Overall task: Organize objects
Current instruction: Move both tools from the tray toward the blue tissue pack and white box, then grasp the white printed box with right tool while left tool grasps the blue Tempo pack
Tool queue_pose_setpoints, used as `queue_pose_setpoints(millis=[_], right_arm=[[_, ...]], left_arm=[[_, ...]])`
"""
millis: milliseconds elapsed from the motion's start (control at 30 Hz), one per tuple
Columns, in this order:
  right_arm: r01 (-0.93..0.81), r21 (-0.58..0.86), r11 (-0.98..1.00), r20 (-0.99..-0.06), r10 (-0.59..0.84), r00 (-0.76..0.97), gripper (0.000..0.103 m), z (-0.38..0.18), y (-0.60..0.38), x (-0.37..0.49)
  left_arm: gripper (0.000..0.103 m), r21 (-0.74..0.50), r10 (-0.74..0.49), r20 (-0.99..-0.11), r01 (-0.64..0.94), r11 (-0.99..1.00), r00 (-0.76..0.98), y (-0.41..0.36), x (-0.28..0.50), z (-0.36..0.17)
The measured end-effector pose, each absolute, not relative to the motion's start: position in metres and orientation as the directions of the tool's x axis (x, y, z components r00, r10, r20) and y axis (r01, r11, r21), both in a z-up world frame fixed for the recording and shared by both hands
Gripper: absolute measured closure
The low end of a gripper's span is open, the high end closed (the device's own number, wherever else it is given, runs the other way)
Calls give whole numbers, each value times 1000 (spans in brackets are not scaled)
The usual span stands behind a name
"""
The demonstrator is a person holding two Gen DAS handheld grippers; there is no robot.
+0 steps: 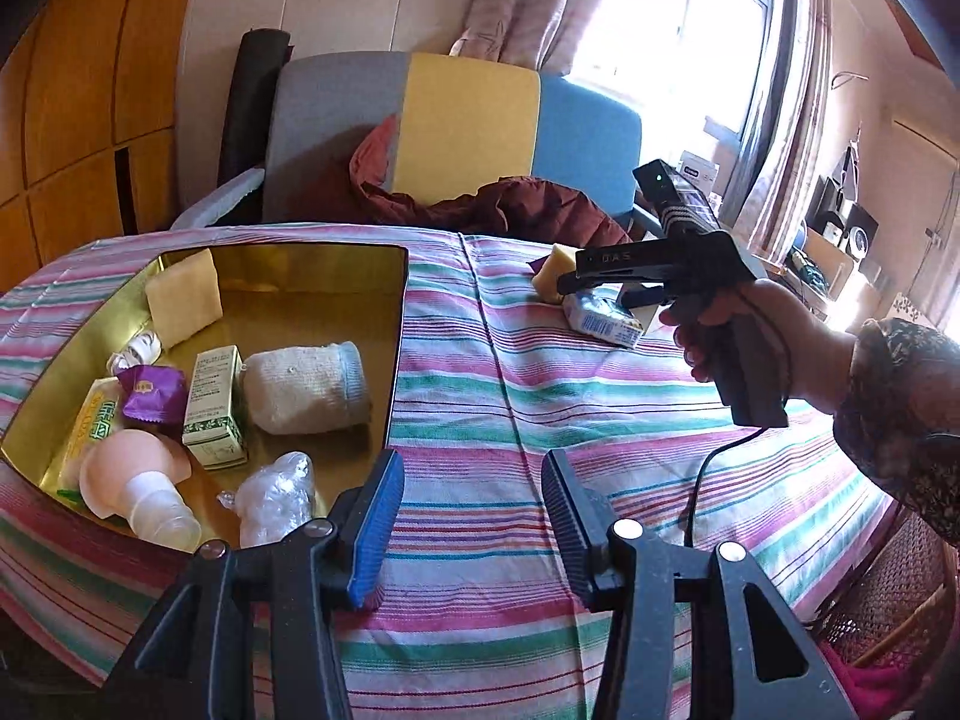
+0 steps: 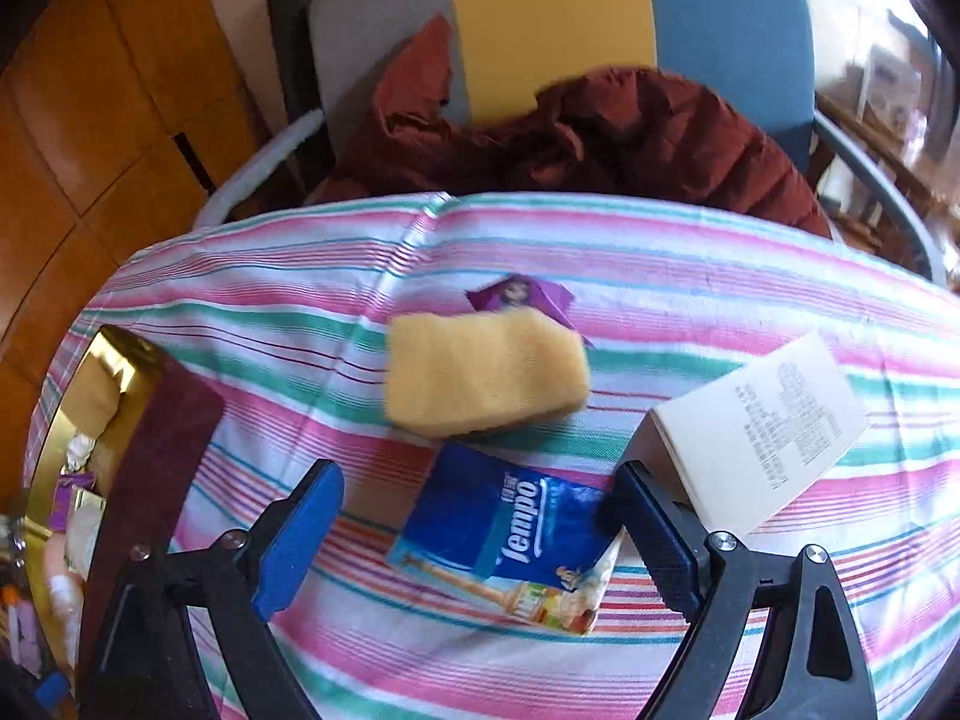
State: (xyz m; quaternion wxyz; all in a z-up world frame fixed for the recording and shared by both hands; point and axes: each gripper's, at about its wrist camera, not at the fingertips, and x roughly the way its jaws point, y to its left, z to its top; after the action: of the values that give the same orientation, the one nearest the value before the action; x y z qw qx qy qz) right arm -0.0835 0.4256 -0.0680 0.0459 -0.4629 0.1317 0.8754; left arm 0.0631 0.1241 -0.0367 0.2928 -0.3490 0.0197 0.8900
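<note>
My left gripper [image 1: 471, 468] is open over the striped cloth, with nothing between its fingers. Just left of it stands a gold box [image 1: 336, 312] holding a rolled white sock [image 1: 306, 387], a green-and-white carton [image 1: 213, 408], a purple packet [image 1: 153, 396], a pink bottle [image 1: 129, 477], a yellow sponge and crumpled plastic. A hand holds my right gripper [image 2: 480, 480] open above a blue Tempo tissue pack [image 2: 510, 540], which lies between the fingers. The right finger is at the pack's corner. Beyond the pack lie a yellow sponge [image 2: 486, 372] and a purple packet [image 2: 528, 294].
A white printed box [image 2: 762, 426] lies on the cloth right of the tissue pack. The gold box's rim [image 2: 120, 342] is at the left. Behind the table stands a grey, yellow and blue chair [image 1: 468, 120] with a dark red jacket [image 2: 630, 138] on it. Wooden cabinets are at the left.
</note>
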Motion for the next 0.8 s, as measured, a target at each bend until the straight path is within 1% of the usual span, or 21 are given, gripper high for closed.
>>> queue_pose_setpoints(millis=[33, 167, 233, 267, 333, 367, 467, 533, 600, 633, 700, 800], right_arm=[[-203, 198, -959, -819, -48, -572, 11, -68, 426, -79], [-123, 294, -948, -798, -172, -577, 8, -66, 409, -46], [-88, 358, -930, -787, -250, -565, 9, -70, 401, -27], [-91, 374, -923, -780, -260, -570, 9, -72, 399, -16], [-120, 360, -925, -766, -219, -604, 9, -72, 401, 1], [-154, 336, -929, -755, -168, -634, 9, -68, 405, 9], [-336, 222, -915, -718, 80, -692, 8, -50, 430, 14], [-475, 236, -848, -718, 178, -673, 6, -40, 458, 5], [-569, 301, -765, -731, 198, -653, 6, -35, 486, -8], [-617, 308, -725, -752, 212, -624, 5, -36, 497, -17], [-704, 292, -647, -801, 236, -549, 5, -41, 514, -36], [-756, 242, -608, -862, 222, -455, 5, -54, 526, -64]], left_arm=[[55, -171, 509, -632, -536, -826, -584, 124, 63, -37], [55, -181, 514, -643, -539, -822, -568, 129, 60, -40], [55, -185, 516, -650, -542, -819, -558, 133, 60, -42], [55, -187, 518, -652, -545, -817, -553, 134, 60, -44], [55, -185, 522, -653, -553, -813, -549, 136, 62, -45], [55, -180, 521, -654, -556, -811, -548, 137, 63, -45], [55, -171, 522, -652, -564, -808, -550, 139, 66, -44], [55, -169, 520, -652, -563, -809, -552, 139, 66, -44], [55, -167, 517, -654, -561, -811, -552, 140, 66, -43], [55, -165, 515, -655, -561, -811, -553, 140, 66, -43], [55, -156, 507, -658, -558, -815, -557, 139, 66, -42], [55, -147, 495, -659, -549, -823, -566, 135, 66, -41]])
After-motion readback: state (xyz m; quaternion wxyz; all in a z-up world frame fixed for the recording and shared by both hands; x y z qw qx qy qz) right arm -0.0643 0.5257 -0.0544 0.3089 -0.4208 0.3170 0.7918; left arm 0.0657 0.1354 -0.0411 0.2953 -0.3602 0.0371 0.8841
